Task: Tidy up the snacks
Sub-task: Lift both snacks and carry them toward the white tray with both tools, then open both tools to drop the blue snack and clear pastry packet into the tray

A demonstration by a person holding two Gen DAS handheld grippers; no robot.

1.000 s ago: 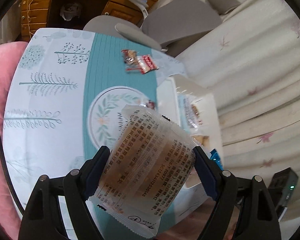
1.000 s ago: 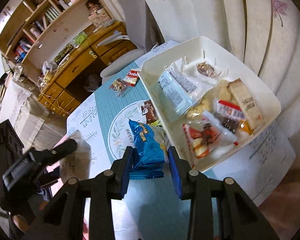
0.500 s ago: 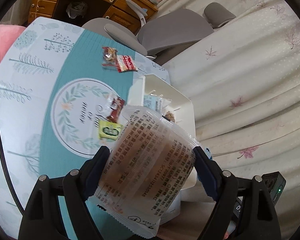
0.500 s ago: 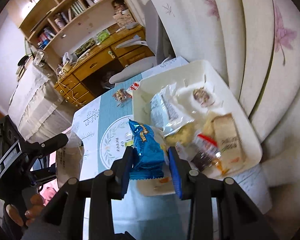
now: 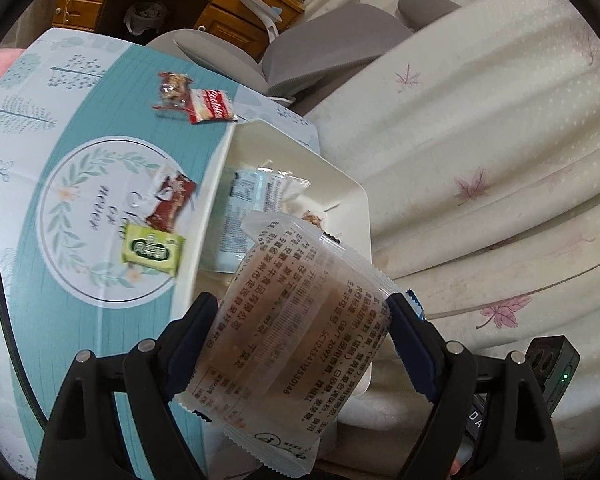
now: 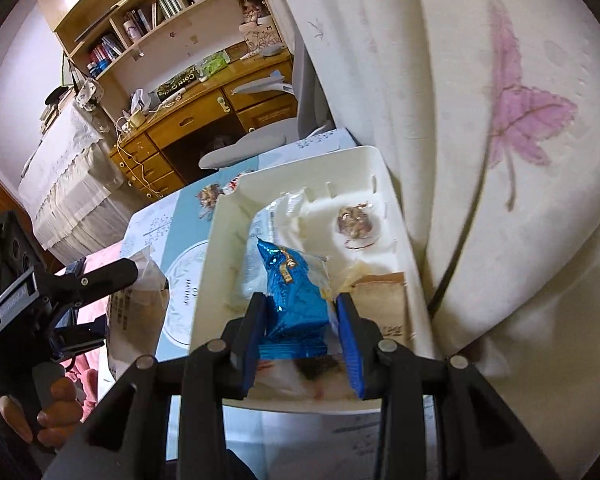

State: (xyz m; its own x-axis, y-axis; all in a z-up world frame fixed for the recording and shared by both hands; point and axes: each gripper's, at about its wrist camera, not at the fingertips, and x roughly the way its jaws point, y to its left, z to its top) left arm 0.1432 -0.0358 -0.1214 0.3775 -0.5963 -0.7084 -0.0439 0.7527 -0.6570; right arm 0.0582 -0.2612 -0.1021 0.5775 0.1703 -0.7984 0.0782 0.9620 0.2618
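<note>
My left gripper (image 5: 300, 320) is shut on a clear snack packet with brown contents and printed text (image 5: 292, 344), held above the near end of the white tray (image 5: 220, 168). My right gripper (image 6: 302, 320) has widened; the blue foil snack (image 6: 296, 292) sits between its fingers over the white tray (image 6: 216, 264), touching the left finger, with a gap at the right one. The tray holds a pale blue-white packet (image 5: 244, 196), a small round sweet (image 6: 354, 220) and a tan wrapped bar (image 6: 380, 292). The left gripper with its packet (image 6: 140, 300) shows at the left of the right wrist view.
Loose snacks lie on the teal and white tablecloth (image 5: 80, 120): a green packet (image 5: 152, 248), a brown-red packet (image 5: 172, 200), a red-white packet (image 5: 212, 106) beside a clear sweet bag (image 5: 172, 88). A cream curtain (image 5: 480, 160) hangs right of the tray. A grey chair (image 5: 332, 44) and wooden desk stand beyond.
Both grippers moved toward and over the tray. The right gripper's fingers have spread, leaving a gap beside the blue snack. The left gripper still holds its packet.
</note>
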